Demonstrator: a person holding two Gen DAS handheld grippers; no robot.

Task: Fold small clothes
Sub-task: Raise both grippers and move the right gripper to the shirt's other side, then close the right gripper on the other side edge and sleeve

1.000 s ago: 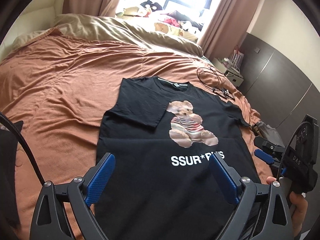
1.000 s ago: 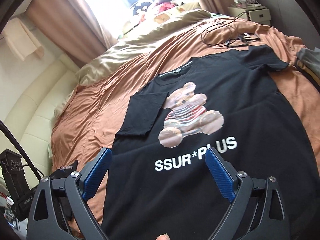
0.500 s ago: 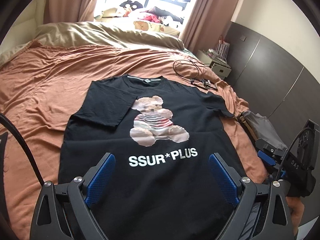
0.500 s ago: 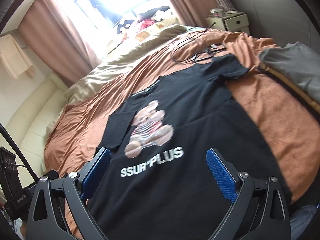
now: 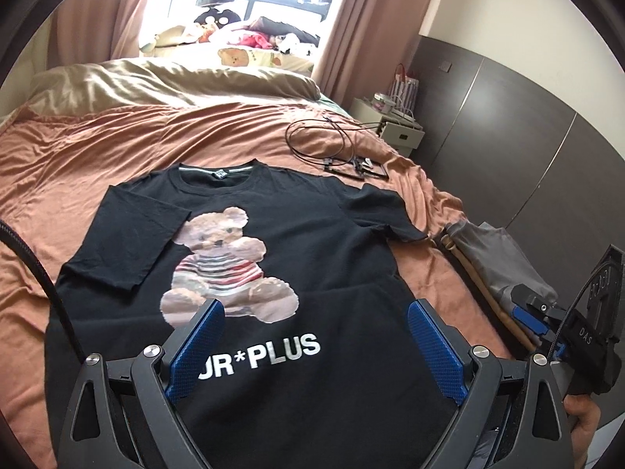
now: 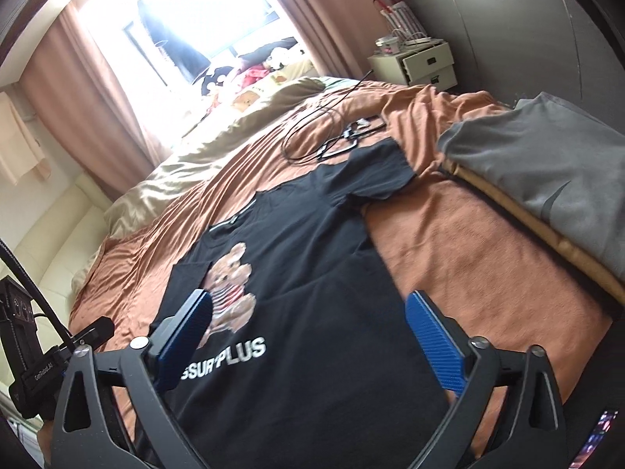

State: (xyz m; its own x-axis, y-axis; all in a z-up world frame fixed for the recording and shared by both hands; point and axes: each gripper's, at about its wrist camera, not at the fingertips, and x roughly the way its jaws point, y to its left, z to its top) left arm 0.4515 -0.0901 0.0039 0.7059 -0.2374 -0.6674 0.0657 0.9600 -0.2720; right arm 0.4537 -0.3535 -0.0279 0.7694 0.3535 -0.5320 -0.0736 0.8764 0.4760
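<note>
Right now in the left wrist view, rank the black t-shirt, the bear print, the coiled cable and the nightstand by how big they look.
1. black t-shirt
2. bear print
3. coiled cable and nightstand: both far from the camera, too close to rank.

2 wrist views, low above bed (image 5: 117, 148), facing headboard window, sharing black T-shirt (image 5: 312, 258) (image 6: 312, 273)

White lettering on the black T-shirt (image 5: 297, 258) shows "JR*PLUS" between the left gripper's (image 5: 314, 336) fingers; the right wrist view gives "SSUR*PLUS" (image 6: 230, 355), blurred. "DAS" is on the black device (image 5: 586, 336) to the right. "GelRobot.AI", roughly, marks the black unit (image 6: 43, 371) at left.
</note>
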